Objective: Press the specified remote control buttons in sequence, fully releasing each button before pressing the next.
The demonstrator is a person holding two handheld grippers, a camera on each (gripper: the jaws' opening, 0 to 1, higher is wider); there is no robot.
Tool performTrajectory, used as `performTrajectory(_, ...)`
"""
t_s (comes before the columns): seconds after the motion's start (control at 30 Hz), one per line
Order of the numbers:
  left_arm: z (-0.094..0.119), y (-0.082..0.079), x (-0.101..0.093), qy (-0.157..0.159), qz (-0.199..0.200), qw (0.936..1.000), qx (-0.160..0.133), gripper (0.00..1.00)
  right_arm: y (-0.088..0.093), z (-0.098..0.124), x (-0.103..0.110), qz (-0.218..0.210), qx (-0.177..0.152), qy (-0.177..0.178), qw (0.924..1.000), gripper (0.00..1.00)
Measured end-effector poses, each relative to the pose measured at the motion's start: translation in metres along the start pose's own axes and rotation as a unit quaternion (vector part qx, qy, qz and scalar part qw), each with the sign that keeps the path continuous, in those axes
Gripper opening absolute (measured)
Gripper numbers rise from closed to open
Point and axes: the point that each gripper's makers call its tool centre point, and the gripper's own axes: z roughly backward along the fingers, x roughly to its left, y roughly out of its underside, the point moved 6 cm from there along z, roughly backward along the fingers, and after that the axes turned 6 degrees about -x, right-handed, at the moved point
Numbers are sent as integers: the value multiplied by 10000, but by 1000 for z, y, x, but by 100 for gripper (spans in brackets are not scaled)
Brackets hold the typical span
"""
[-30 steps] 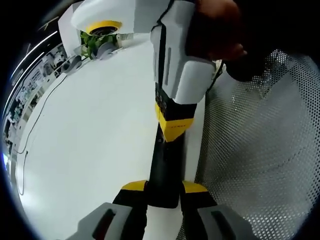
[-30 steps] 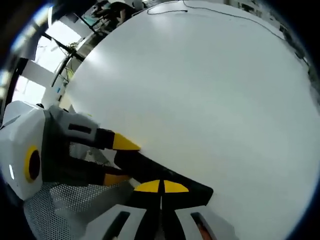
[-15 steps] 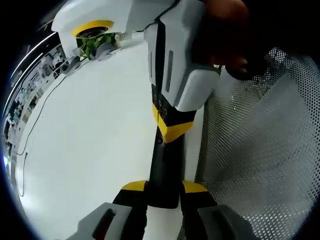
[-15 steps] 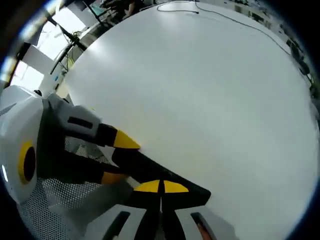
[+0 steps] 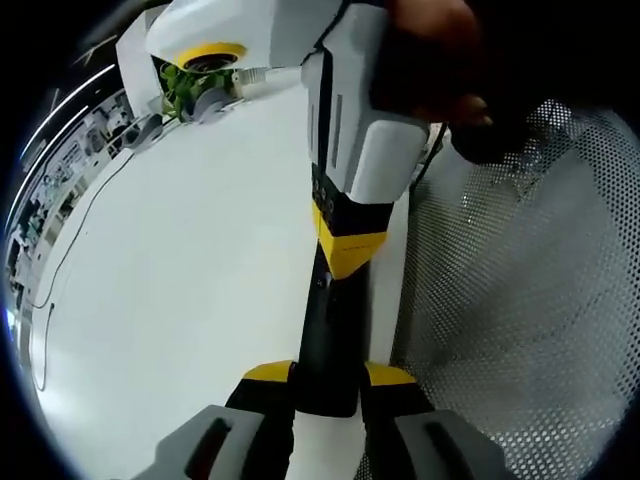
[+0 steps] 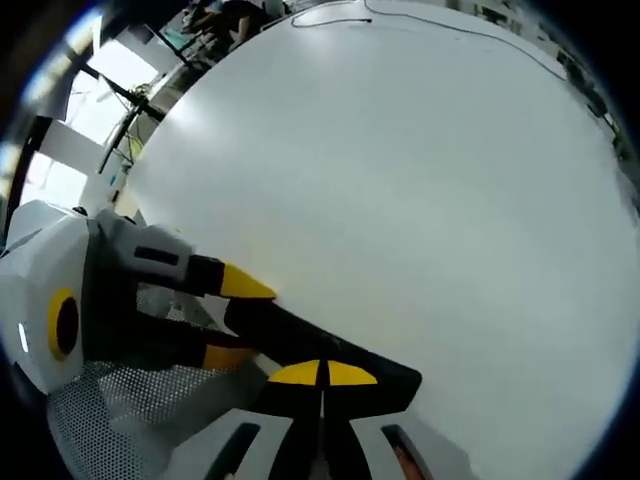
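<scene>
A slim black remote [image 5: 330,330] is clamped between my left gripper's [image 5: 330,376] yellow-tipped jaws, which are shut on its near end. My right gripper [image 5: 348,252] comes down from above, held by a hand [image 5: 430,50], with its yellow tips together on the remote's upper face. In the right gripper view, my right gripper [image 6: 322,374] is shut, its joined tips on the black remote [image 6: 290,335]. The left gripper [image 6: 236,320] reaches in from the left and grips the remote's other end. The buttons are hidden under the jaws.
A white table [image 5: 180,260] spreads to the left. A perforated metal mesh basket [image 5: 520,300] stands close on the right, also visible as mesh [image 6: 110,420] under the left gripper. A green plant [image 5: 185,88] and a thin cable [image 5: 70,250] lie at the far edge.
Half a second ago the right gripper had slid nearer along the remote; now it is back up where it was a second ago. The left gripper's hold is unchanged.
</scene>
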Motion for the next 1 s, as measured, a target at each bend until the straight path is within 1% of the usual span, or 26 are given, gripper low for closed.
performTrajectory(0.1, 0, 0, 0, 0, 9, 10000, -19, 25, 2, 1, -2, -139, 64, -64, 9999, 0)
performTrajectory(0.2, -1, 0, 0, -2, 23, 10000, -15, 25, 5, 1, 3, -229, 165, -224, 9993, 0)
performTrajectory(0.27, -1, -1, -1, -3, 19, 10000, -3, 25, 6, -1, 5, -193, 218, -267, 9992, 0)
performTrajectory(0.37, -1, -1, -1, 6, 9, 10000, 13, 25, 8, -2, 6, -76, 288, -232, 9993, 0)
performTrajectory(0.63, -1, -1, -2, 15, -7, 10000, 7, 25, 8, -3, 6, -90, 358, -244, 9990, 0)
performTrajectory(0.73, -1, -1, -2, 11, -8, 10000, 8, 25, 9, -7, 13, -32, 359, -318, 9988, 0)
performTrajectory(0.8, -1, -1, -1, 5, 18, 10000, 12, 25, 7, -7, 13, 173, 423, -137, 9989, 0)
performTrajectory(0.9, -1, -1, -1, 6, 11, 10000, 1, 25, 7, -7, 13, 142, 427, -128, 9989, 0)
performTrajectory(1.0, -1, -1, -1, 13, -7, 10000, 3, 25, 8, -6, 9, -34, 366, -321, 9988, 0)
